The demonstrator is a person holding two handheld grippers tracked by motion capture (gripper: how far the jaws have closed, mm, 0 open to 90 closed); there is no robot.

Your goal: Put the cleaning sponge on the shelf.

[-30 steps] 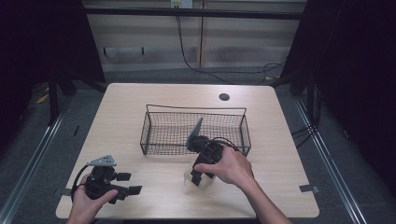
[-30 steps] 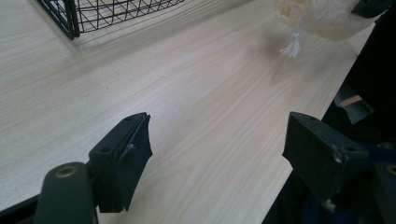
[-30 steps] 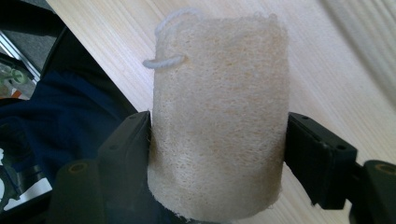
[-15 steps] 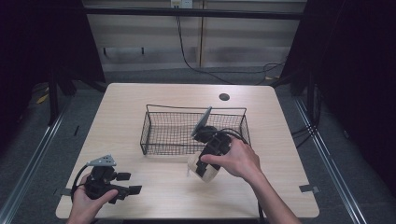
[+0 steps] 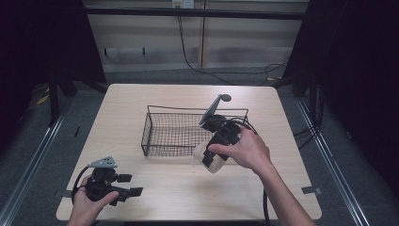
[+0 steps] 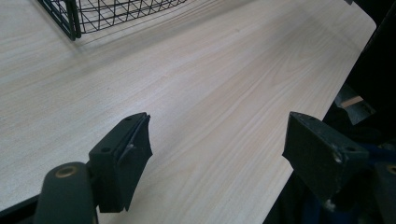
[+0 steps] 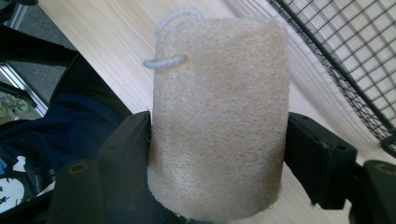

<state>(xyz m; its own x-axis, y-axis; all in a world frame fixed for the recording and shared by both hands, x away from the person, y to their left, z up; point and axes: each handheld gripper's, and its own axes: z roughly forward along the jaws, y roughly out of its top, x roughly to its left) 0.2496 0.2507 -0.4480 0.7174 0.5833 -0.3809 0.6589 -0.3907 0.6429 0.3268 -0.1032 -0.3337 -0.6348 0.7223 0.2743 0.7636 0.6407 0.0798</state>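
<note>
Right tool clamped on loofah sponge, held above bench just beside wire basket. Lift clear over rim, centre over mesh, then release. Left tool jaws apart, idle.

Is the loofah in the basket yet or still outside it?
Outside. The right gripper holds the loofah clamped between its jaws above the table, just in front of the basket's near wall.

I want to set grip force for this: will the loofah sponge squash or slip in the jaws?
The loofah sponge, pinched by the right gripper, looks fibrous and porous: probably light and slightly springy. Its rough surface should resist slipping. Its rounded shape might roll if dropped on the table.
</note>
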